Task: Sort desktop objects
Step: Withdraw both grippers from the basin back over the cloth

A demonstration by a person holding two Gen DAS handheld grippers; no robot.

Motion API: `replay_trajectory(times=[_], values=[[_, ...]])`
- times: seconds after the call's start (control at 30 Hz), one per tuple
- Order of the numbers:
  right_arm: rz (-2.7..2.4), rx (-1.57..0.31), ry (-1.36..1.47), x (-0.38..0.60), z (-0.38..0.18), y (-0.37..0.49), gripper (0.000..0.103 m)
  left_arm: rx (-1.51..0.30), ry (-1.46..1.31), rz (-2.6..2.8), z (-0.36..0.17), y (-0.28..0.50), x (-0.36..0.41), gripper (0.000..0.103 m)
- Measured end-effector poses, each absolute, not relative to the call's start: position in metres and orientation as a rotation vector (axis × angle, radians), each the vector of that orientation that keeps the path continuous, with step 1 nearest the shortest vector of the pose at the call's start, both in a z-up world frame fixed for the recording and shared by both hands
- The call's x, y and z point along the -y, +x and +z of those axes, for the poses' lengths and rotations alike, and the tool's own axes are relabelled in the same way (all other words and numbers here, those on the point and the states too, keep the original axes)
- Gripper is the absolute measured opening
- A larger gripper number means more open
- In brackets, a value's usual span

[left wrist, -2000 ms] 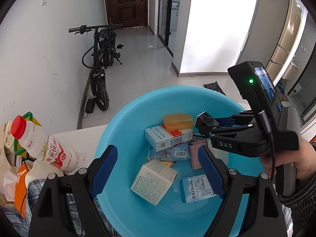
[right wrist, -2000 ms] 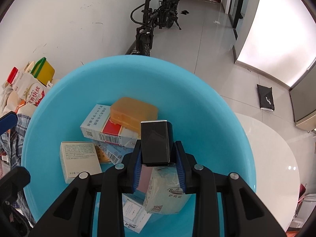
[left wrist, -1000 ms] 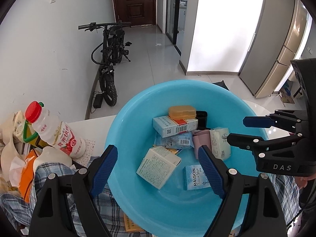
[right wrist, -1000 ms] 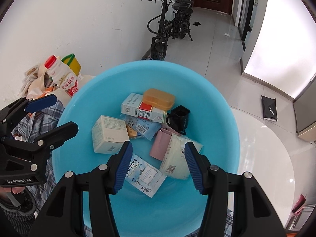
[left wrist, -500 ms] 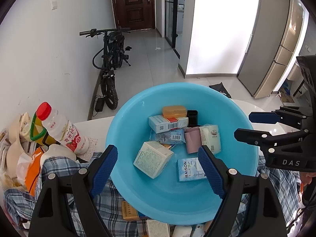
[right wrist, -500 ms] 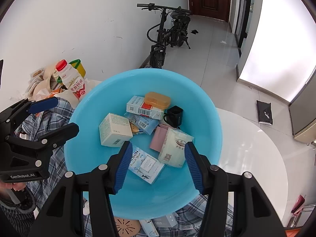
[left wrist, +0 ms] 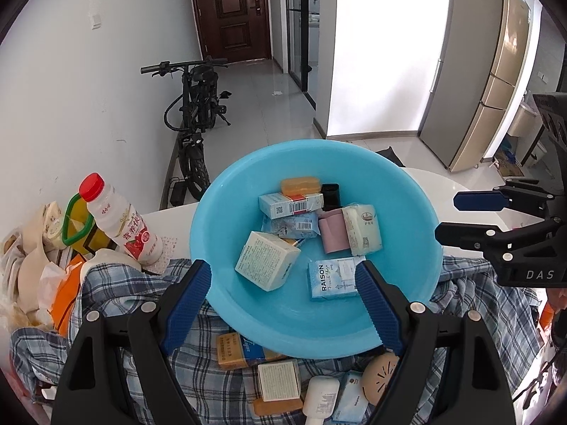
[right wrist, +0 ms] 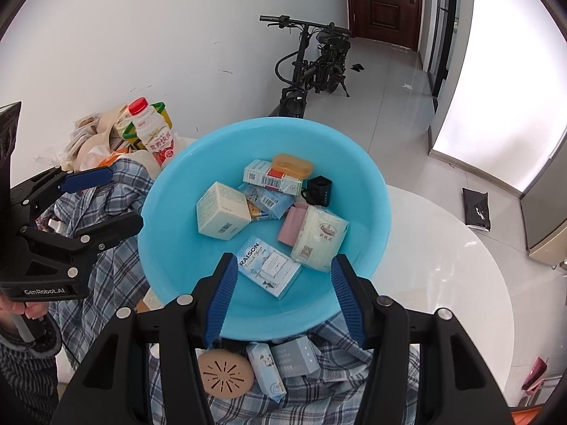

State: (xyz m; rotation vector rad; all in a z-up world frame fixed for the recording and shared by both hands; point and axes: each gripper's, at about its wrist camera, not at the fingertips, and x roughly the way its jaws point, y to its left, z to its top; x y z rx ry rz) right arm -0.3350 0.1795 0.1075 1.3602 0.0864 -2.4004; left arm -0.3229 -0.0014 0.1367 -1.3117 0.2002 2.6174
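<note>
A light blue basin (left wrist: pixel 400 212) (right wrist: pixel 354 177) rests on a plaid cloth. It holds an orange soap case (left wrist: pixel 299 185), a small black cup (right wrist: pixel 319 191), a barcode carton (left wrist: pixel 290 205), a cream box (left wrist: pixel 267 260), a RAISON box (right wrist: pixel 269 271), a pink pouch (left wrist: pixel 331 233) and a tissue pack (right wrist: pixel 319 241). My left gripper (left wrist: pixel 283 283) hovers open over the basin's near rim, with nothing between its blue pads. My right gripper (right wrist: pixel 283 269) is likewise open and empty above the near rim. Each shows in the other's view, the right gripper (left wrist: pixel 457 217) and the left gripper (right wrist: pixel 117 202).
Loose boxes (left wrist: pixel 280 379), a tan round disc (right wrist: pixel 225 377) and a grey box (right wrist: pixel 294 356) lie on the plaid cloth (left wrist: pixel 113 283) in front of the basin. A red-capped bottle (left wrist: pixel 120 223) and bags crowd the left. A white round table (right wrist: pixel 443 265) extends right; a bike (left wrist: pixel 196 106) stands behind.
The right gripper let go of the black cup, which now sits in the basin. Both grippers drew back and rose, bringing the loose things on the cloth into view.
</note>
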Motion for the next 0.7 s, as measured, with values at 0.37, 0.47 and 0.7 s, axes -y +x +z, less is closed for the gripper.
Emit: replay_trajectory(times=[0.37,0.47,0.7], values=[[-2.345,-0.164,1.352,-0.175,0.096,-0.292,0.054,-0.212,-1.257,2.633,0.13,-0.277,0.002,0.086],[-2.33,-0.174,1.353,-0.175,0.09,-0.28,0.054,-0.227,-1.259,2.62,0.125,-0.263,0.002,0.086],[-2.295,-0.165,1.33,-0.173,0.082,-0.255,0.054,-0.17,-1.283,2.567,0.115,-0.235,0.009,0.086]])
